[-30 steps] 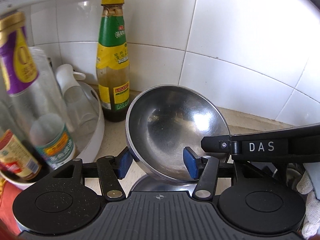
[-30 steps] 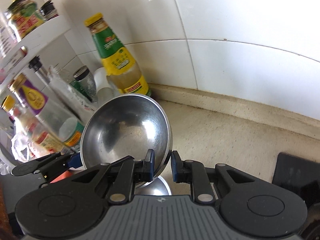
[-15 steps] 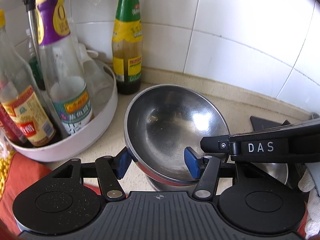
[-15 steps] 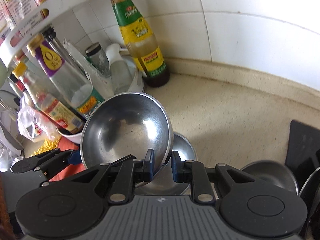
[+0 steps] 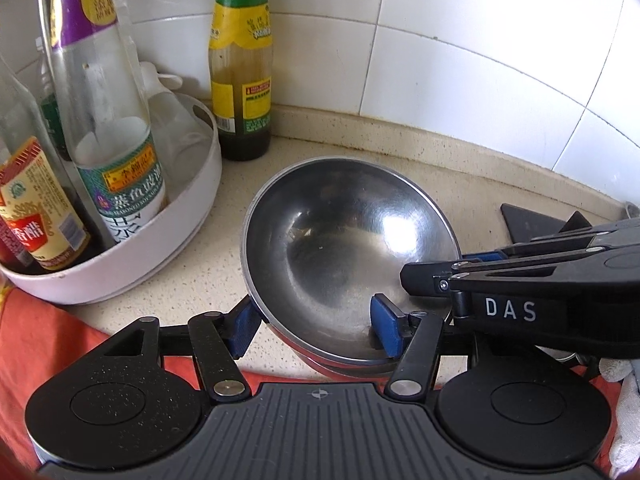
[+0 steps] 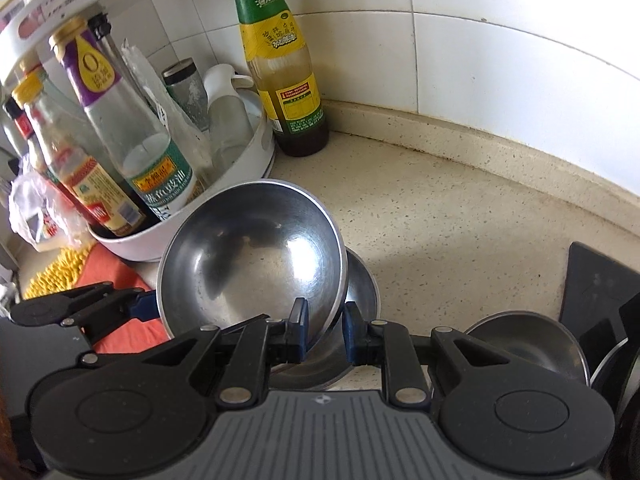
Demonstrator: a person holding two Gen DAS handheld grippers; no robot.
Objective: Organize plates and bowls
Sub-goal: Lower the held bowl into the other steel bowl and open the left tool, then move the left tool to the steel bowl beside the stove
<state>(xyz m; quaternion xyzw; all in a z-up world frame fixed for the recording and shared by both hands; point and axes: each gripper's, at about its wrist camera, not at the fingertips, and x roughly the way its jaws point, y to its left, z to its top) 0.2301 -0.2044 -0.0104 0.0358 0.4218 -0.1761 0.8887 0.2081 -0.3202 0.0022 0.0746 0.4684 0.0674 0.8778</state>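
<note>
Steel bowl (image 6: 252,256) being pinched at rim by right hand-held gripper (image 6: 324,326), tilted over lower bowl (image 6: 360,292); left hand-held gripper (image 5: 310,320) being spread, astride opposite rim.

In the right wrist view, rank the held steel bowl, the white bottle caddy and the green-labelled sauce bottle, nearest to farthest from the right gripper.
1. Held steel bowl, rim between the right gripper's jaws.
2. White bottle caddy, behind the bowl, left.
3. Green-labelled sauce bottle, against the tiled wall.

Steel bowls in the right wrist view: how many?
3: held bowl in the right gripper; second bowl directly beneath it; third bowl at lower right. Rims at the right edge may be more.
</note>
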